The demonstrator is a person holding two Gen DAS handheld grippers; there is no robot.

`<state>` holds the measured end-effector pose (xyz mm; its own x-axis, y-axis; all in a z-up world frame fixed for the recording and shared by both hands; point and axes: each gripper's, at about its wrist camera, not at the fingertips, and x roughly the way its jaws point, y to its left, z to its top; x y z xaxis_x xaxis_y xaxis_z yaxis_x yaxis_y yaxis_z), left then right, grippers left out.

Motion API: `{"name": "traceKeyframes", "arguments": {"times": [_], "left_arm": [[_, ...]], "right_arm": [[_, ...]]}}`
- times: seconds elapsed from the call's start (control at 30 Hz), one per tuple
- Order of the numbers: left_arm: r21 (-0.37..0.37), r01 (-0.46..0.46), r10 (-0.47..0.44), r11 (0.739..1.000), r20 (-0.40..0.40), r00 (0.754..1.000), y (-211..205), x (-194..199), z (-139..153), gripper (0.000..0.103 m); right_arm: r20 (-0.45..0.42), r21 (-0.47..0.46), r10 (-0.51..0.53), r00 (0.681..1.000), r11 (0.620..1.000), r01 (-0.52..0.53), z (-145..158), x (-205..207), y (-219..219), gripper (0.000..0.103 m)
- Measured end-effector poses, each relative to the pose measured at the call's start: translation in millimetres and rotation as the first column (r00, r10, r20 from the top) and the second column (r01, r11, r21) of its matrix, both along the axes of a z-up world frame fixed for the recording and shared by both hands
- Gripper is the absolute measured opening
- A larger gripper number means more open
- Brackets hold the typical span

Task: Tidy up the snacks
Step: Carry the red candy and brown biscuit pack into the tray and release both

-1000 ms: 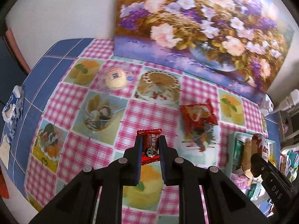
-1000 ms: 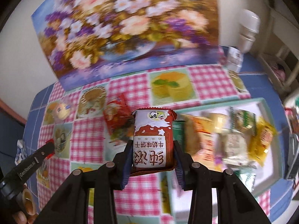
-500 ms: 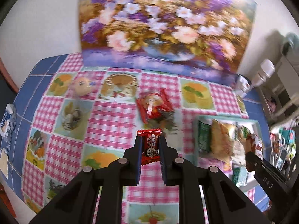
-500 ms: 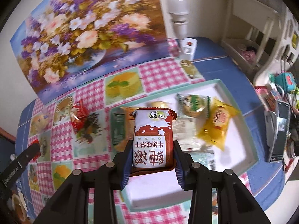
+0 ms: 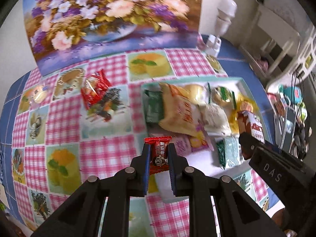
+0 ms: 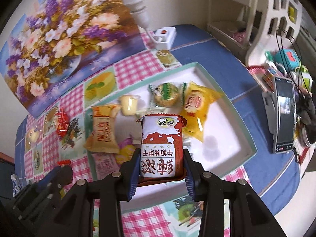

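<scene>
Left gripper (image 5: 158, 154) clamped on a small red candy (image 5: 158, 154), pinched upright between the jaws above the near-left corner of the white tray (image 5: 199, 155). Right gripper (image 6: 160, 164) closed on a red-and-white biscuit packet (image 6: 161, 148), held over the tray's (image 6: 227, 130) middle, other snacks lying beyond the jaws.
</scene>
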<state>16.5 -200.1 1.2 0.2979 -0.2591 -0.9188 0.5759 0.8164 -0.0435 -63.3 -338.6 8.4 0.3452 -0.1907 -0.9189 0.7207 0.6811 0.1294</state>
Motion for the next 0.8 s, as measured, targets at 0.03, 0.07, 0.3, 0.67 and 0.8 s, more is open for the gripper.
{"name": "traceKeyframes", "arguments": {"times": [0.03, 0.07, 0.3, 0.67, 0.8], "left_arm": [[0.006, 0.006, -0.006, 1.000, -0.007, 1.000, -3.4, -2.0, -3.1, 0.018], [0.010, 0.011, -0.011, 1.000, -0.016, 1.000, -5.9, -3.9, -6.5, 0.018], [0.036, 0.033, -0.031, 0.999, -0.071, 0.997, -15.9, -11.1, -27.0, 0.018], [0.073, 0.062, -0.053, 0.995, -0.112, 0.992, -26.9, -19.6, -44.5, 0.018], [0.079, 0.058, -0.048, 0.995, -0.128, 0.991, -26.5, -18.2, -48.0, 0.018]], "right_arm": [[-0.005, 0.005, -0.006, 1.000, 1.000, 0.006, -2.5, -1.2, -2.1, 0.042], [-0.010, 0.011, -0.008, 1.000, 1.000, 0.008, -4.5, -1.8, -3.3, 0.042], [-0.031, 0.049, 0.001, 1.000, 0.999, 0.000, -17.9, -0.5, -6.0, 0.043], [-0.039, 0.086, 0.002, 0.999, 0.996, 0.001, -26.4, 2.0, -5.4, 0.043], [-0.045, 0.093, 0.003, 0.999, 0.996, 0.001, -28.4, 3.0, -5.2, 0.043]]}}
